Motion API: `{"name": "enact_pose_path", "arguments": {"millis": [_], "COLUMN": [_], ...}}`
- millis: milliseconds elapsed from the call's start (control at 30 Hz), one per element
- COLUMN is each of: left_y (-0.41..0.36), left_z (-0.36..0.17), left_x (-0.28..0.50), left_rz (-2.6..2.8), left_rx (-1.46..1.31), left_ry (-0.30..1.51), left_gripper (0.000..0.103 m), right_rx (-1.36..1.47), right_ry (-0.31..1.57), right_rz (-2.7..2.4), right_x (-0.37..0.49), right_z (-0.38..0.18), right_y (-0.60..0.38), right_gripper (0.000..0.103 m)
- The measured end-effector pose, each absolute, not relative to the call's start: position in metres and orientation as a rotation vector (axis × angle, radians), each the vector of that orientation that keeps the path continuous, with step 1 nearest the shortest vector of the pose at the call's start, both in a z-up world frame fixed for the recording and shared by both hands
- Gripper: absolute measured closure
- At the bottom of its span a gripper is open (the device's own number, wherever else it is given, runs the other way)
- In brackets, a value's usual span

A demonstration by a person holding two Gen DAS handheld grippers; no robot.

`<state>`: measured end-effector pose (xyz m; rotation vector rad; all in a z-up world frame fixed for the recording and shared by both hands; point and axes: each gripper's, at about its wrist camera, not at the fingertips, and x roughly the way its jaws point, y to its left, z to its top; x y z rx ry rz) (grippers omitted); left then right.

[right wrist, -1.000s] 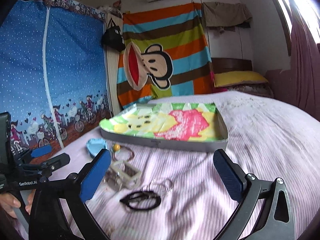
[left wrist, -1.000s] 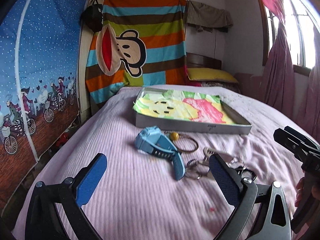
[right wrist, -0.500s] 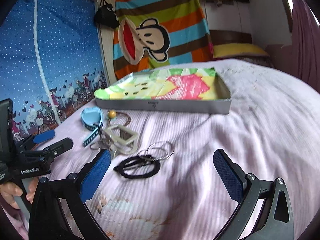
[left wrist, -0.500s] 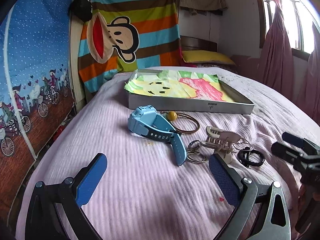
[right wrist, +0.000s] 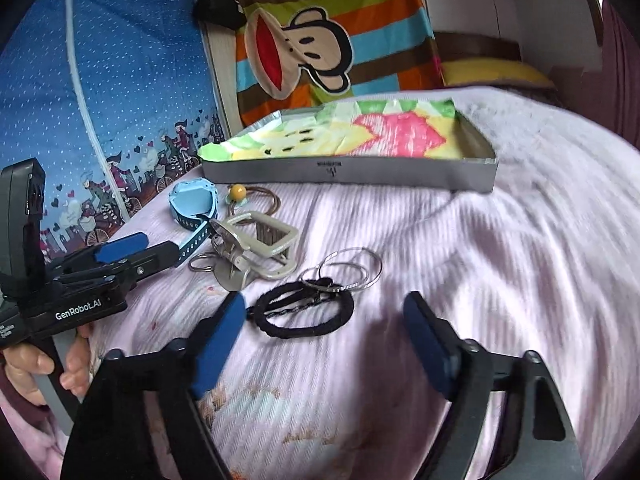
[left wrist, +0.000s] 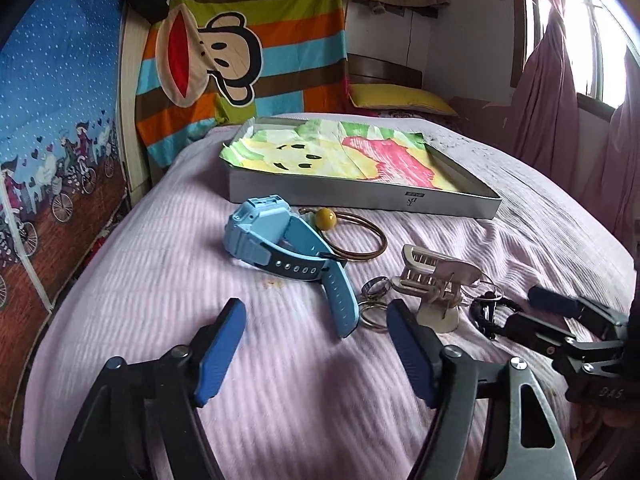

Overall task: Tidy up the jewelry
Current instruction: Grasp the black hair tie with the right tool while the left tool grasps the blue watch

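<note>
Jewelry lies loose on the pink ribbed bed, in a cluster just before the shallow grey tray lined with coloured paper: a light-blue plastic wristwatch, a thin bronze bangle with a yellow bead, a beige hair claw, silver hoop rings and a black elastic hair tie. Nothing sits in the tray yet, so the first pick seems in hand. The left hand-held gripper hangs agape near the watch strap; the right hand-held gripper gapes empty over the hair tie. Next, each must descend and pinch.
</note>
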<state>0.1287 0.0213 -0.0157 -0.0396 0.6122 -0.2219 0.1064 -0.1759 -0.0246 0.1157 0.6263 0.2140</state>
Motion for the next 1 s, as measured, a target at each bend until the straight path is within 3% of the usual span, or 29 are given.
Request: {"name": "enact_pose_path", "arguments": {"millis": [200,500,567,600,1000], "left_y": [0.017,0.014,0.012,0.010,0.025], "left_z": [-0.021,-0.025,-0.023,-0.022,0.001], "left_x": [0.136,0.136,0.131,0.128,0.101], "left_rz": [-0.234,-0.257,-0.254,-0.252,-0.210], "left_rx": [-0.031,-0.021,-0.010,-0.002,-0.083], "left_ry": [0.636,0.653,0.640,0.629,0.552], "left_gripper": [0.050,0.097,0.099,0.099,0.099], "right_rx": [0.157,0.168,0.174,0.177,0.103], "right_ry": [0.657,0.668,0.665,0.662,0.558], "right_rz": [0.222,0.245,0.249,0.251,0.300], "right_x": [0.112,0.110,0.109,0.109,0.092], "right_z": [-0.033,-0.034,-0.033,-0.033,-0.011], "right_y": [-0.177,-0.173,-0.173,-0.174,-0.162], "right_gripper": [0.044,0.076,0.093,0.095,0.098]}}
